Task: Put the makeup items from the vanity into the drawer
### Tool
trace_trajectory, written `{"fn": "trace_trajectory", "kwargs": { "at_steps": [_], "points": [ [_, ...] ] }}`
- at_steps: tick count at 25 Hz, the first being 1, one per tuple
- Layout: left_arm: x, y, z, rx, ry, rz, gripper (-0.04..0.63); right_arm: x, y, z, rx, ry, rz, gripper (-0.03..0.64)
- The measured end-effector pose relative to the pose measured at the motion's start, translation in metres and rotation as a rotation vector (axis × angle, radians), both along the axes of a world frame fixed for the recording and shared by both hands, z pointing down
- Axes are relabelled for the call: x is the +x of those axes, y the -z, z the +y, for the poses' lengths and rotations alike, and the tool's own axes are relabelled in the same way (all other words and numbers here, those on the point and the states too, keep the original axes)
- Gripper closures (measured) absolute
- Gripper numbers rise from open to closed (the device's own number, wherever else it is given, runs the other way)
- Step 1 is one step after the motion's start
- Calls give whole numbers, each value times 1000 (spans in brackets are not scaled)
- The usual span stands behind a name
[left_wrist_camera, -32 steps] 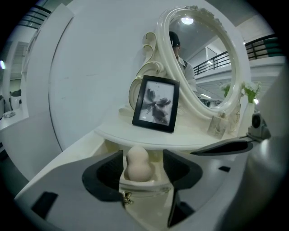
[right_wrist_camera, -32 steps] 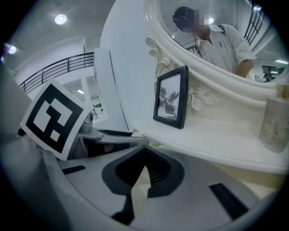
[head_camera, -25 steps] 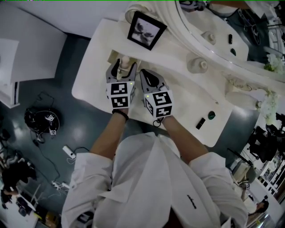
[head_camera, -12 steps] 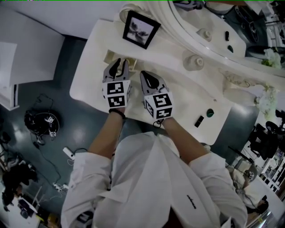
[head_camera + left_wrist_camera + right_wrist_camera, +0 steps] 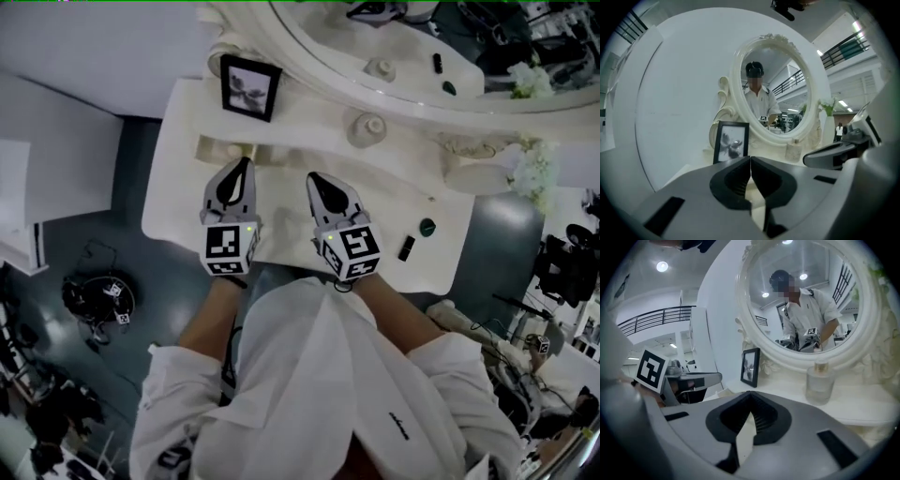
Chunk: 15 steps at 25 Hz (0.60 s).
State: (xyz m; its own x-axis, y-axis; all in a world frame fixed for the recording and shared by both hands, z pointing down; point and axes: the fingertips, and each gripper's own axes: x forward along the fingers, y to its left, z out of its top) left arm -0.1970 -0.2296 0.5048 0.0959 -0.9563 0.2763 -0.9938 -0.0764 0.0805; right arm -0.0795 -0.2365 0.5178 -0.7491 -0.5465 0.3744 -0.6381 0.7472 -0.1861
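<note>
**Both claws shut and empty above the vanity**

I am holding my left claw fully closed. Its jaws have just been closing, the pads are meeting along one line, and nothing is sitting between them. I am keeping my right claw shut too, tips touching, with nothing in its grip. Both are hovering side by side over the front middle of the vanity, apart from each other and touching nothing.

From the head view, my left tips are pointing at the open drawer, a shallow recess toward the left back of the top. A small beige item is lying in it just ahead of those tips; it is too small for me to tell what it is.

The vanity's front edge is running below my two marker cubes. Bare white top is lying between my claws, and more is stretching ahead of my right claw toward the foot of the mirror.

Counting what is standing around:
- One picture frame is sitting at the left back corner, just behind the drawer.
- One glass bottle is standing against the mirror's base.
- One white vase is standing at the mirror's right side.
- One small dark round pot and one black stick are resting near each other by the front edge at the right end, well apart from both claws.
</note>
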Motion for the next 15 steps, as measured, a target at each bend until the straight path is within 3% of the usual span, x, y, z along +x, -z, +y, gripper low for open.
{"fn": "trace_trajectory", "kwargs": {
  "at_steps": [8,15],
  "points": [
    [42,70,8,144,-89,25,568,104,68,-10,140,-194,-36,598],
    [76,111,1,221,-166,-8,568,192,103,-1,229,-361,-14,600]
  ]
}}
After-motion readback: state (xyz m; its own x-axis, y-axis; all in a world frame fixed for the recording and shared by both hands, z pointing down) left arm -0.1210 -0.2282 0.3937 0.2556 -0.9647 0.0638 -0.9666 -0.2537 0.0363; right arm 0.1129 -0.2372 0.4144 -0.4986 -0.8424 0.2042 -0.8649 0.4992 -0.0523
